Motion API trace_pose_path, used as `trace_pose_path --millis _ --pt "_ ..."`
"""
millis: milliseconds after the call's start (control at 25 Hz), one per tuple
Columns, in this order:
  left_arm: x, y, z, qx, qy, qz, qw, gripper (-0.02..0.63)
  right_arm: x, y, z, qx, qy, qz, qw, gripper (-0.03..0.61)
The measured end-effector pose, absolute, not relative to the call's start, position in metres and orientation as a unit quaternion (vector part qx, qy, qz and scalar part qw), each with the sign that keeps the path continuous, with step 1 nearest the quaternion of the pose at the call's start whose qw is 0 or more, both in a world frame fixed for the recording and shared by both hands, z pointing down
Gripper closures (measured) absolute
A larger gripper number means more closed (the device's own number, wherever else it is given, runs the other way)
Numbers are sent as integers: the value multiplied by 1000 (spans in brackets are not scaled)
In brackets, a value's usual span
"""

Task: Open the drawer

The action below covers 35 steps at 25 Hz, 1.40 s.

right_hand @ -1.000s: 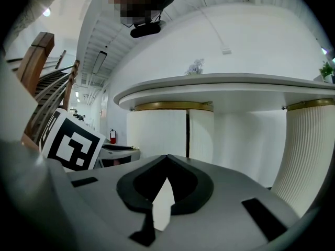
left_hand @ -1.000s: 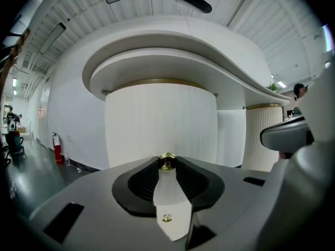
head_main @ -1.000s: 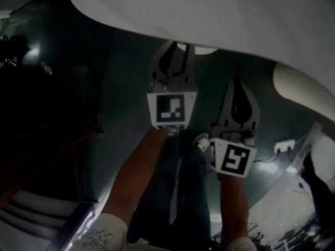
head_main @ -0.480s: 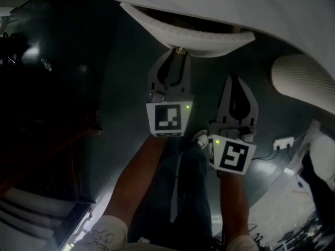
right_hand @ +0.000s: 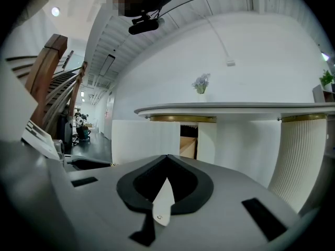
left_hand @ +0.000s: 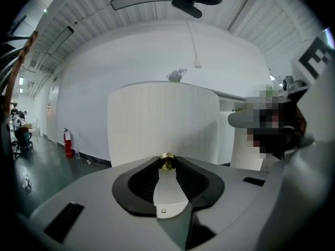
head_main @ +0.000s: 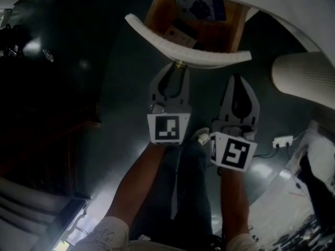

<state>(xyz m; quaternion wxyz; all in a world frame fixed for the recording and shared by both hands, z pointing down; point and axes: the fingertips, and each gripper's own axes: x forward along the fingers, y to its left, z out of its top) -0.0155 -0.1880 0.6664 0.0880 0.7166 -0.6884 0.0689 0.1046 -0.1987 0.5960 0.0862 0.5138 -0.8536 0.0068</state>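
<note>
The drawer (head_main: 214,59) stood open at the top centre of the head view, its curved white front toward the person and its wooden box (head_main: 155,7) running back under the white counter top (head_main: 293,9). Inside lay a blue and white box (head_main: 201,5) and a darker flat packet (head_main: 180,33). In the right gripper view the drawer's wooden side (right_hand: 188,146) showed at mid frame, below the edge of the counter.

A small brass knob (head_main: 179,64) sat at the middle of the front. The left gripper (head_main: 179,68) was clenched on it: in the left gripper view the knob (left_hand: 167,161) was pinched between the two jaw tips of that gripper (left_hand: 167,164), with the white front filling the centre of the frame behind it.

The right gripper (head_main: 236,79) hung just right of the left one and a little lower in the head view, short of the drawer front and apart from it. Its own view showed the jaw tips (right_hand: 167,157) brought together with nothing between them.

Each gripper carried its marker cube, the left (head_main: 169,128) and the right (head_main: 234,151), near mid frame, with the person's forearms running down from them. Between the arms were dark trousers (head_main: 180,192) and a pale shoe (head_main: 200,138) on the dark floor. A ribbed white column (head_main: 303,80) stood at the right edge, and a white power strip (head_main: 282,140) lay below it.
</note>
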Motion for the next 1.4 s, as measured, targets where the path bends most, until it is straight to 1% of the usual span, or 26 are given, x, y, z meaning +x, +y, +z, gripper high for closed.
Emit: trace_pose_path --millis 320,560,880,1120,1400 --pt "-15 -164 664 715 -689 75 90 508 103 -192 593 511 -854 5 98 572" --pt "-20 -132 666 714 -689 70 100 508 95 -160 588 509 -856 0 92 572" --pt "-21 -118 642 717 -688 51 95 505 97 -151 573 512 -855 -1 89 572" --pt "-35 -145 566 712 -692 43 108 505 92 -178 523 521 -848 14 94 574" --pt "-59 -146 459 734 -675 12 75 508 72 -166 434 552 -830 -7 79 572"
